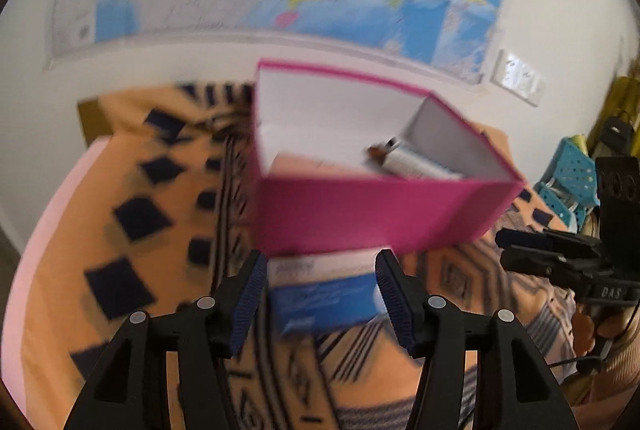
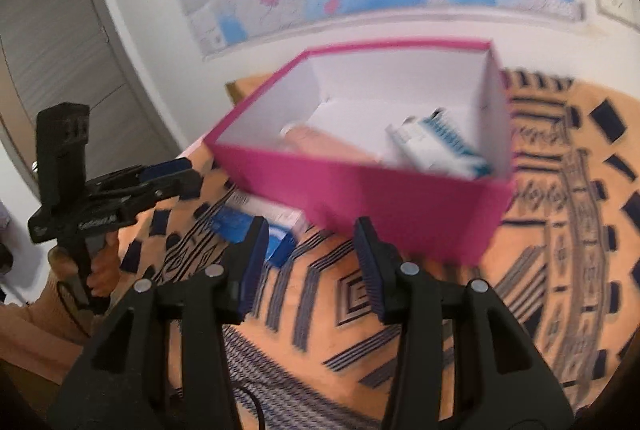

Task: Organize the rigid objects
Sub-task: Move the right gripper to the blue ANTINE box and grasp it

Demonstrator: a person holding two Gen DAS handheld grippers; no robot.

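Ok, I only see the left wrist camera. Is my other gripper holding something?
Observer: No. The right gripper is open, with only the orange patterned cloth behind its gap.
Operator: What's left of the pink cardboard box?
Observer: A grey door, left of the pink cardboard box, outside your picture.
Operator: Is my left gripper touching the flat blue and white carton?
Observer: Seen side-on, the left gripper seems to stop short of the flat blue and white carton.
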